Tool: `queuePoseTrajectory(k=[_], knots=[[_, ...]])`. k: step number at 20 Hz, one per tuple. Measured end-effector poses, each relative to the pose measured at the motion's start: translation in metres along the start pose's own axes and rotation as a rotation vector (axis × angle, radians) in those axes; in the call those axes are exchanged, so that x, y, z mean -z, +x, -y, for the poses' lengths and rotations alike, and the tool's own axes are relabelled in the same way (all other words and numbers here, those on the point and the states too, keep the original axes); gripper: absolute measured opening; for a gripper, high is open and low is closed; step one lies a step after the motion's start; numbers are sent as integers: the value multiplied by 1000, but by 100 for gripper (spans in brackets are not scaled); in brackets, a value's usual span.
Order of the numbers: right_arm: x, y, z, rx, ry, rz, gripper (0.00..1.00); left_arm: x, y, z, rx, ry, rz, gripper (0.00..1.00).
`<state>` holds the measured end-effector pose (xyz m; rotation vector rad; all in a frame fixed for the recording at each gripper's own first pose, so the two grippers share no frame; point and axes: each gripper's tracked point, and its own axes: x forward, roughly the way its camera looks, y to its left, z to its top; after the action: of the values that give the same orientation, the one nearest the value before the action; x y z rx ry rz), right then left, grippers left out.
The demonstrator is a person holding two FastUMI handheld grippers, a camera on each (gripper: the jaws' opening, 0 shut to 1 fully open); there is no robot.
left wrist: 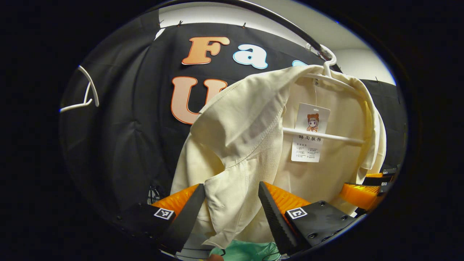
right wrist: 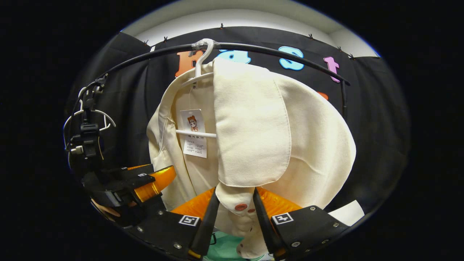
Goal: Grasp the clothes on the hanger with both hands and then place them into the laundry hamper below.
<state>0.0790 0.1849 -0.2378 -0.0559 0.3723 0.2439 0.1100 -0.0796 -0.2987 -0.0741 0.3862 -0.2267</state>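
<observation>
A cream shirt (left wrist: 250,127) hangs on a white hanger (left wrist: 328,136) from a black rail (left wrist: 282,25), with a paper tag (left wrist: 308,134) inside the collar. In the left gripper view my left gripper (left wrist: 231,192) is shut on a bunched fold of the shirt's front, which is drawn off the hanger's shoulder towards me. In the right gripper view my right gripper (right wrist: 235,194) is shut on the buttoned edge of the shirt (right wrist: 253,137), with a red button between the fingers. The left gripper (right wrist: 152,181) sits at that shirt's left edge. A green hamper (left wrist: 246,252) (right wrist: 224,248) shows below.
Empty white hangers (left wrist: 87,94) (right wrist: 87,116) hang further along the rail (right wrist: 272,50). The right gripper (left wrist: 366,192) shows at the shirt's far side. A hand (right wrist: 105,210) holds the left gripper. A white sheet (right wrist: 348,212) lies low at the right.
</observation>
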Motion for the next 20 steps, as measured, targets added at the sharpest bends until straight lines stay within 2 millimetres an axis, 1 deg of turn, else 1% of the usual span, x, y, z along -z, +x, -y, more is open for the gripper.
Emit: queuePoseTrajectory(k=[1, 2, 3, 4, 5, 6, 7, 8, 9, 10, 11, 12, 13, 14, 15, 16, 17, 18, 19, 20], knots=[[0, 1, 2, 5, 1, -1, 55, 2, 4, 5, 16, -18, -1, 97], [0, 1, 5, 11, 2, -3, 48, 4, 8, 9, 32, -32, -9, 97], [0, 1, 7, 16, 5, -6, 46, 4, 13, 12, 43, -39, -13, 97], [-1, 1, 10, 23, 8, -7, 39, 5, 17, 15, 58, -43, -19, 96], [-2, 1, 12, 29, 12, -8, 37, 8, 17, 18, 73, -44, -31, 95], [-3, -1, 13, 31, 16, -9, 31, 10, 20, 19, 76, -43, -41, 94], [-5, -2, 13, 32, 21, -10, 29, 10, 21, 22, 86, -44, -49, 87], [-6, -4, 14, 34, 26, -10, 25, 11, 23, 24, 92, -43, -51, 84], [-7, -5, 15, 35, 31, -8, 23, 10, 23, 25, 102, -45, -52, 77], [-9, -8, 17, 36, 35, -7, 19, 11, 23, 27, 112, -47, -54, 72], [-11, -12, 17, 34, 40, -7, 19, 11, 23, 30, 123, -51, -58, 50], [-13, -15, 16, 28, 47, -7, 17, 12, 22, 33, 147, -51, -68, 56], [-16, -19, 15, 23, 55, -5, 17, 12, 22, 35, 153, -54, -72, 43], [-19, -25, 17, 22, 60, 1, 17, 11, 23, 34, 145, -61, -73, 29], [-23, -29, 17, 24, 63, 8, 16, 14, 24, 32, 129, -77, -83, 17], [-26, -34, 18, 23, 65, 17, 14, 14, 21, 32, 126, -112, -96, 14], [-29, -39, 18, 20, 64, 25, 14, 12, 17, 33, 147, -154, -94, 7], [-34, -44, 19, 16, 61, 34, 14, 10, 13, 27, 137, -167, -93, 9], [-38, -49, 21, 18, 57, 45, 14, 8, 10, 16, 104, -147, -84, 7], [-42, -53, 22, 16, 53, 51, 9, 5, 4, 7, 78, -115, -77, 7]])
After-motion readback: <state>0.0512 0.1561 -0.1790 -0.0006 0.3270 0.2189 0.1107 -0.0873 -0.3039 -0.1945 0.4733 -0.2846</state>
